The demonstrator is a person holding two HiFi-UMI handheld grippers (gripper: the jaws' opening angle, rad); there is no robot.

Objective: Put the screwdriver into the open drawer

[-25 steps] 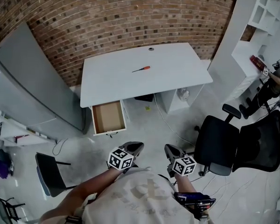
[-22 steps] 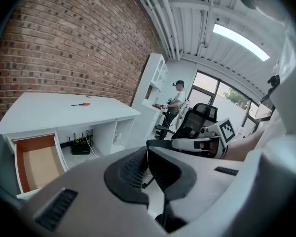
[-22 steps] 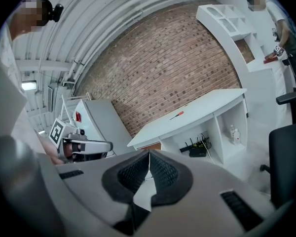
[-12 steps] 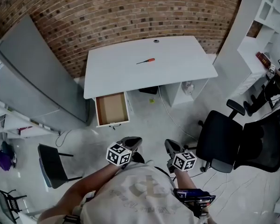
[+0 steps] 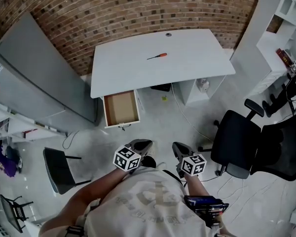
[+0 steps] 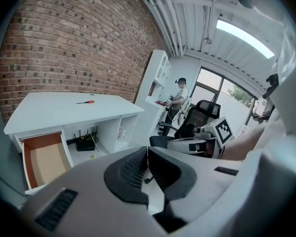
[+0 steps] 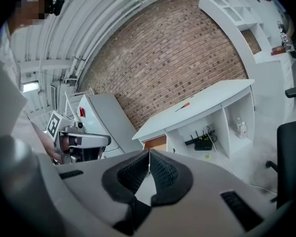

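Orange-handled screwdriver [image 5: 157, 56] lies tiny on the desk [image 5: 123, 69] — drawer [image 5: 121, 108] partly hidden beneath.

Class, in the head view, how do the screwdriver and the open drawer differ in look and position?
The screwdriver is thin with an orange handle; the drawer is a box, brown inside, white outside. The screwdriver lies on top of the desk; the drawer hangs pulled out under the desk's left end in that view. Shared: both are at the same white desk.

The counter [image 5: 128, 65] has a smooth, matt white surface. The drawer [image 5: 121, 107] interior looks like brown wood. The wall [image 5: 113, 14] is rough brick; the floor [image 5: 167, 127] is slightly glossy.
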